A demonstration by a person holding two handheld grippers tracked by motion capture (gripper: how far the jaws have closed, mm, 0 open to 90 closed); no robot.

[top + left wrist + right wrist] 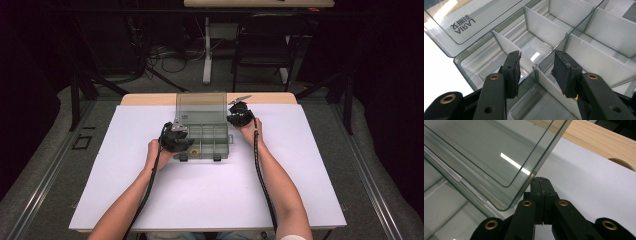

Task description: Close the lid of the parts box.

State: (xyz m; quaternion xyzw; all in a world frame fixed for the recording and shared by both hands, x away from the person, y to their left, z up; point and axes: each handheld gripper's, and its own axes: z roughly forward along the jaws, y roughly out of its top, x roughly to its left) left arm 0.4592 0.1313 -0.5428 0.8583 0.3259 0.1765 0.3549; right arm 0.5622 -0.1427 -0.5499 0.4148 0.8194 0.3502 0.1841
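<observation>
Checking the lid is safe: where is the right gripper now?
High view: the right gripper sits right of the open clear box's lid, jaws shut.

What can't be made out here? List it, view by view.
- High view: the small yellow item in the clear plastic compartment box is too small to identify; the left gripper covers the box's left end.
- Left gripper view: the white dividers and the frame edges hide part of the compartments' contents; the lid lettering is partly unreadable.
- Right gripper view: whether the shut right gripper touches the raised clear lid.
</observation>
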